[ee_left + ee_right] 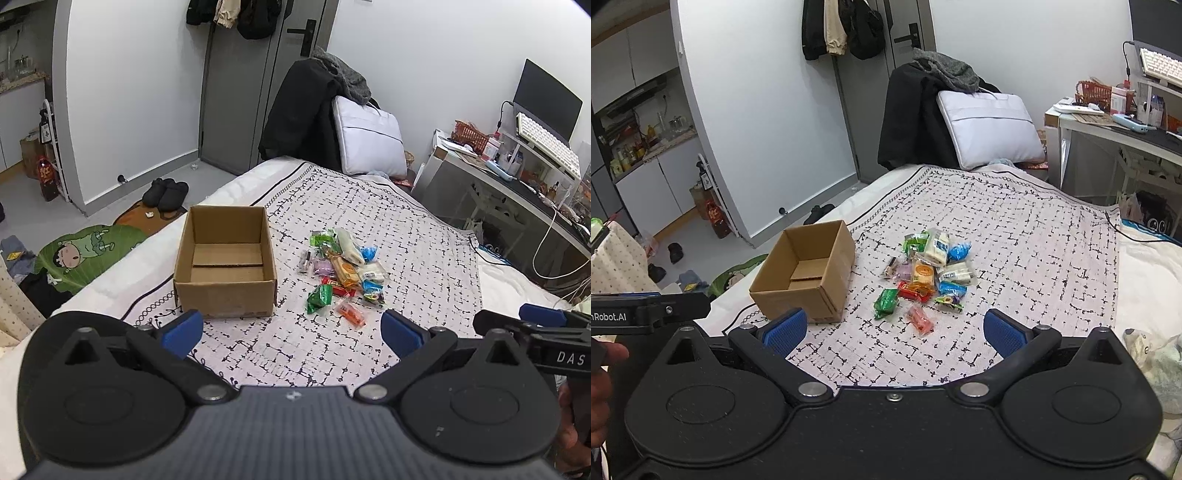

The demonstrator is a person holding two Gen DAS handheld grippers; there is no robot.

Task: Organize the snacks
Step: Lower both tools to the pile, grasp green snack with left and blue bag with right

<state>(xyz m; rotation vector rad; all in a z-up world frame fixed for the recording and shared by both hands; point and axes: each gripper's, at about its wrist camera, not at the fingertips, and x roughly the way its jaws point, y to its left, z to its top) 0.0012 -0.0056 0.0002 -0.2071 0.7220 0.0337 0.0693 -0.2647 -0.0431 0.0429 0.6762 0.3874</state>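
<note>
snacks (925,273) lie ahead of each hand-held gripper (894,332), both spread wide and empty, beside cardboard box (809,273).

Matt cardboard box (225,262), glossy plastic snack wrappers (343,271)

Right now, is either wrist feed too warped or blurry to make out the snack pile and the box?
Left wrist view: strong fisheye bend at the edges, but the snack pile and cardboard box sit sharp at centre under even light. Right wrist view: same barrel bend, pile and box clear, no glare.
</note>
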